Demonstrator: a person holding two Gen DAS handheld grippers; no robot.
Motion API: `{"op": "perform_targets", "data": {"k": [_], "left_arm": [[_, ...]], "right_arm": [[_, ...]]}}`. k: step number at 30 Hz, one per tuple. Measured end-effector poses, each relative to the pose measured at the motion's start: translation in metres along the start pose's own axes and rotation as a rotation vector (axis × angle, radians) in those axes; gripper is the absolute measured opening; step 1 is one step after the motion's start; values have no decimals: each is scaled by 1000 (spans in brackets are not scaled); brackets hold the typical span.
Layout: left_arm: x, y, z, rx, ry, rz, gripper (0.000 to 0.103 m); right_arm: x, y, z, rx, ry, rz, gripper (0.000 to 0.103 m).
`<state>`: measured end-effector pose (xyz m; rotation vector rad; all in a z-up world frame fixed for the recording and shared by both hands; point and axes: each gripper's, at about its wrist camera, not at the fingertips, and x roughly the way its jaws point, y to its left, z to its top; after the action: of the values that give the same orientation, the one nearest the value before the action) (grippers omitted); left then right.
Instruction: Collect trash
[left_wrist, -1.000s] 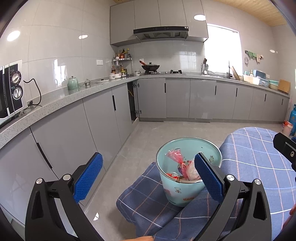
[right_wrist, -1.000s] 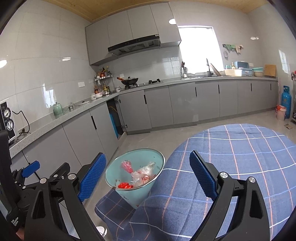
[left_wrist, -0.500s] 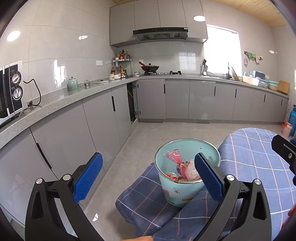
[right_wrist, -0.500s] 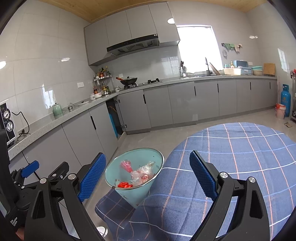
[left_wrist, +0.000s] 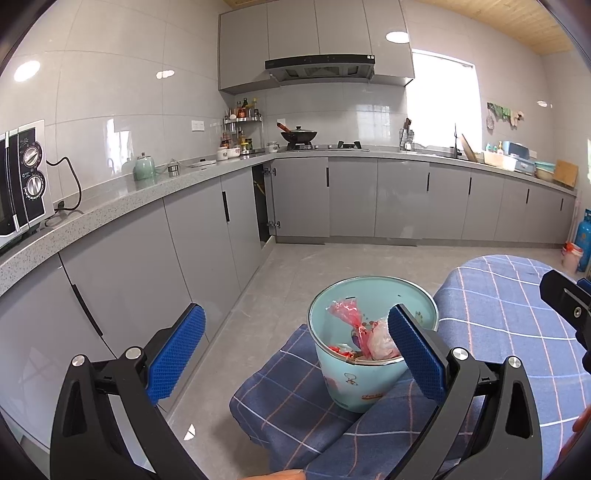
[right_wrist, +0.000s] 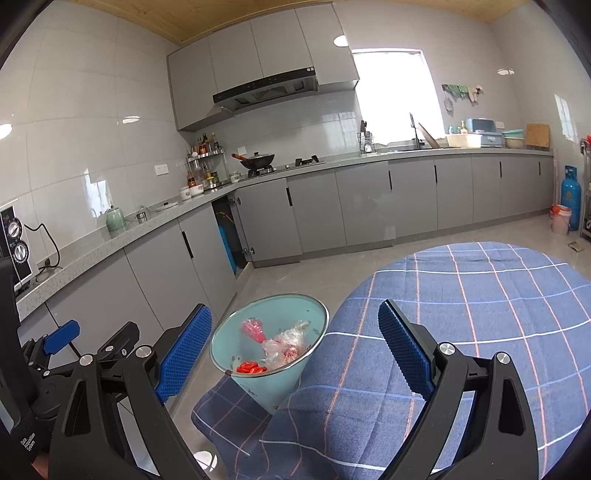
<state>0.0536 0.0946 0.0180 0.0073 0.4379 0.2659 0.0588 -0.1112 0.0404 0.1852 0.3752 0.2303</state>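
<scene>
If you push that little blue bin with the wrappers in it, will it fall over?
Probably it tips easily. The blue bin is narrower at its base than at its rim and sits on draped tablecloth at the table's edge, a soft footing. The wrappers inside look light, so it likely slides or topples with a small nudge.

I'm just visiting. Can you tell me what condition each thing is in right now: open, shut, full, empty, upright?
Left gripper: open, fingers wide apart, holding nothing.
Right gripper: open, holding nothing.
Teal bin: upright, no lid, partly filled.
Plastic wrappers: crumpled, lying inside the bin.
Checked tablecloth: spread over the table, bare of trash.
Corner cabinet door: ajar.
Wok: sitting on the stove.
</scene>
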Motion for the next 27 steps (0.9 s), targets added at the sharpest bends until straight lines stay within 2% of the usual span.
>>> {"op": "perform_targets", "data": {"k": [23, 27], "left_arm": [[4, -5, -3, 0, 9, 14, 97], [8, -3, -3, -33, 35, -16, 97]], "right_arm": [[-2, -2, -3, 3, 3, -7, 90], [-2, -2, -3, 3, 5, -6, 90]]}}
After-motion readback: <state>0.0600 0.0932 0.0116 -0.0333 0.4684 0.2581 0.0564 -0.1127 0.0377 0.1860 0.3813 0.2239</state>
